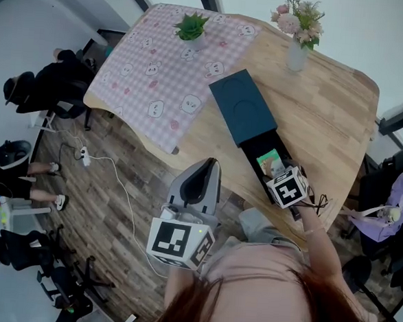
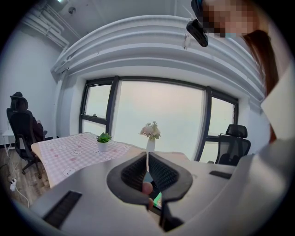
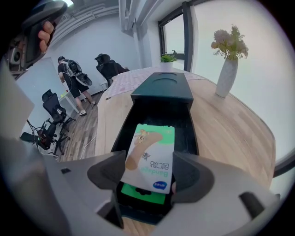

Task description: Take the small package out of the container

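**Head view.** A wooden desk [image 1: 322, 110] has a pink cloth [image 1: 159, 71] over its far left end. A little plant [image 1: 191, 29] sits on the cloth. A vase of flowers [image 1: 298, 36] stands near the far edge. A dark container [image 1: 241, 108] lies slanted, from the middle of the desk to the near right corner. Its end by the near edge is open. The small package [image 1: 270, 162] is in that open end. The right gripper [image 1: 281, 180] points down at it. The left gripper [image 1: 206, 174] is off the desk, just past the near edge, above the floor [image 1: 110, 185].

**Left gripper view.** The jaws of the left gripper [image 2: 147, 156] are pressed together at the tips. Nothing is between them. Far past them are the little plant [image 2: 103, 138], the vase of flowers [image 2: 150, 136] and a big window [image 2: 156, 110].

**Right gripper view.** The jaws of the right gripper [image 3: 147, 171] are spread wide, and the small package [image 3: 150, 152] is between them. It is white and green, with a picture of a sticking plaster on it. Its two side edges touch the jaws, and the jaws pinch it. It is tilted, with its near end lifted over a green pack [image 3: 143, 194]. That pack lies flat in the open end of the container [image 3: 161, 90]. The closed part of the container is just behind. The vase of flowers [image 3: 229, 60] stands to the right, well apart from the container. Far off to the left, people [image 3: 73, 76] are by some chairs.
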Available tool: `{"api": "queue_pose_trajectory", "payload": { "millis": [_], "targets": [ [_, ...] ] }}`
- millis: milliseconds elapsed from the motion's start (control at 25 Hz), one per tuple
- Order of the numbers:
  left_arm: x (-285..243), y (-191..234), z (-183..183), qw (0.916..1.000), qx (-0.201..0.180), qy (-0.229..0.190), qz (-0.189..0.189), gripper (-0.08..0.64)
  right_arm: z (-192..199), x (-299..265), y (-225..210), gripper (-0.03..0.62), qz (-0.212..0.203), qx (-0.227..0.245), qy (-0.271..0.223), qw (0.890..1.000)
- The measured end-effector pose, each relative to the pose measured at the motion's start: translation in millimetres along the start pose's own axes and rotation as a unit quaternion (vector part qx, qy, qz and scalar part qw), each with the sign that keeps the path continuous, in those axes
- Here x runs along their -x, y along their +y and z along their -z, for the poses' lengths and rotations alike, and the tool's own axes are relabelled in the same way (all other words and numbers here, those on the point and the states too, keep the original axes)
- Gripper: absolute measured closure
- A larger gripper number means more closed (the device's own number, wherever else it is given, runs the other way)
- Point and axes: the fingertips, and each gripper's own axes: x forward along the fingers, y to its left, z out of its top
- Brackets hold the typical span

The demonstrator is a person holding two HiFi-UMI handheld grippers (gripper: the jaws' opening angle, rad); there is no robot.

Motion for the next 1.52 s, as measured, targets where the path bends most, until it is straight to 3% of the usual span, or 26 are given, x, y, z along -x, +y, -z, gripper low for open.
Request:
{"api": "queue_pose_trajectory", "payload": {
  "millis": [960,1520],
  "targets": [
    [38.1,-10.3,-13.3,0.9992,-0.014,-0.037,0.005,0.541,-12.2,30.7,12.3,0.276,0.028,0.012,-0.052,0.998],
    [53.3,-21.3,-23.5,0.9981,-0.02,-0.055,0.021,0.541,-29.9,77.8,15.9,0.276,0.054,-0.01,-0.123,0.991]
  ]
}}
